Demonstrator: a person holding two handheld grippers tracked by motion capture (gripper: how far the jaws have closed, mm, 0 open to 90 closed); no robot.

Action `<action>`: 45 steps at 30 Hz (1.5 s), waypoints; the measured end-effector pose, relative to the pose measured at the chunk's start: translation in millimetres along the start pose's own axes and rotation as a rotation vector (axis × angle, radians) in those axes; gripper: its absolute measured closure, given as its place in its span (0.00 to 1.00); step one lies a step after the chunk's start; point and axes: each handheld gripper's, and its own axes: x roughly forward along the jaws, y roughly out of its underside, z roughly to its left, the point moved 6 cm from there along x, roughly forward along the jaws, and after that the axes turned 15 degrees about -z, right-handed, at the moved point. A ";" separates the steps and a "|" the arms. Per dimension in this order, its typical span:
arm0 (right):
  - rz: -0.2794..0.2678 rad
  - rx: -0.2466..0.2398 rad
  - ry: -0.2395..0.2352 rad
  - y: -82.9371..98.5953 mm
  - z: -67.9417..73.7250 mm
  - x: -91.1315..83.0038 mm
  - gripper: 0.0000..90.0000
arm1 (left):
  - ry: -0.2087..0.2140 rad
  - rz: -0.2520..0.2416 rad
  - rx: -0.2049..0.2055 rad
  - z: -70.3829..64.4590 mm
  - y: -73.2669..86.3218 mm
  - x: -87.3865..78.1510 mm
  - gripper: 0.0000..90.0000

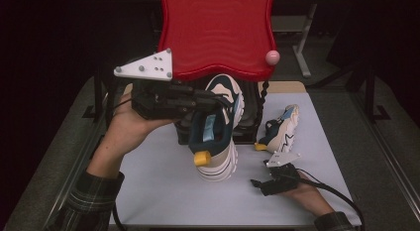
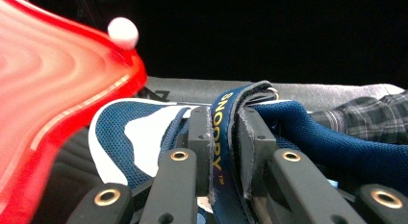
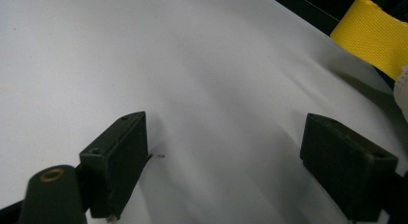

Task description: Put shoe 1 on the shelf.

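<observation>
A matte white bench (image 1: pixel 163 191) in a dark room — left claw (image 2: pixel 226 137) clamps the navy mesh sneaker's (image 1: pixel 218 137) strap below the glossy red chair (image 1: pixel 218 28); right claw (image 3: pixel 240 161) gapes apart.

My recording bench in a lab-like room: a white table top (image 1: pixel 163 191) on a metal frame, a red moulded plastic chair back (image 1: pixel 218 32) behind it, grey carpeted floor (image 1: pixel 346 107), dark surroundings, and another table's legs (image 1: pixel 302 52) beyond.
</observation>
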 end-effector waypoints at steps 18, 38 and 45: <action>-0.001 0.003 0.000 -0.1 0.3 0.0 0.18 | -0.083 0.002 0.072 37.3 -52.8 -16.3 0.87; -0.001 0.010 -0.002 -0.2 1.1 0.0 0.18 | -0.148 0.015 0.120 109.6 -83.1 -18.3 0.87; -0.001 0.008 -0.004 -0.2 0.9 0.0 0.18 | -0.187 0.027 0.131 140.0 -87.0 -19.9 0.87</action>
